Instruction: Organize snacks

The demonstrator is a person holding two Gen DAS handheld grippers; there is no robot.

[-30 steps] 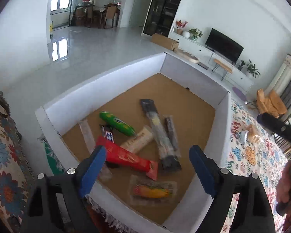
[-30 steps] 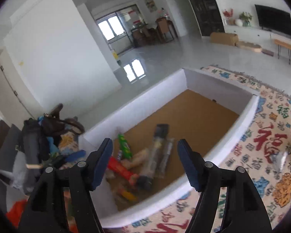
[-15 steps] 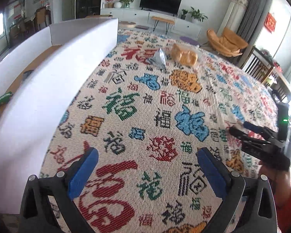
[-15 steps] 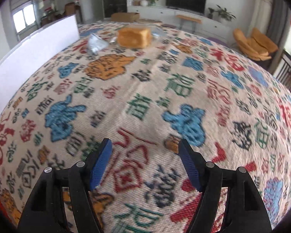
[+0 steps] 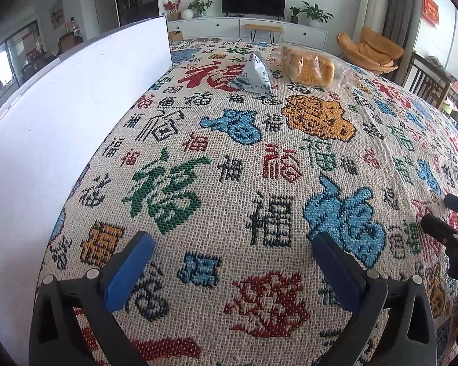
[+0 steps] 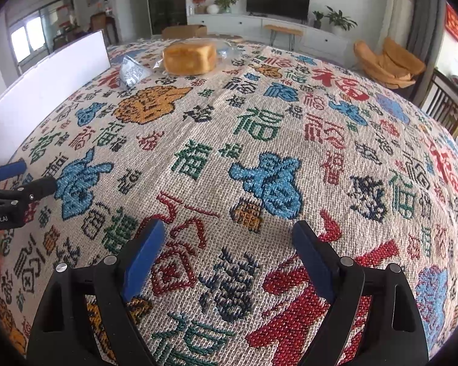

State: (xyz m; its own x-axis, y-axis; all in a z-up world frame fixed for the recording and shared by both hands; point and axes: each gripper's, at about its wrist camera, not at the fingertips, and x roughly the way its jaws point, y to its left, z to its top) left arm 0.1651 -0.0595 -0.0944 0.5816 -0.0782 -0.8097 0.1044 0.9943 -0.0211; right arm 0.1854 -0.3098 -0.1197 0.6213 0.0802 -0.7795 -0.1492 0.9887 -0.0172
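Grippers: my left gripper (image 5: 233, 267) gapes wide over the patterned cloth (image 5: 229, 183), jaws empty; my right gripper (image 6: 226, 256) has just been opening, nothing between its blue pads
Snacks: grey triangular packet (image 5: 255, 76) and bagged bread loaf (image 5: 308, 65) lie just beside each other at upper centre of the left view, well apart from both grippers
Box: white box wall (image 5: 61, 106) fills the left edge

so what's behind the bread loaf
In the right wrist view, crumpled clear wrapping with a blue patch shows just behind the bread loaf, then the far edge of the patterned cloth. Anything low directly behind the loaf is covered by it.
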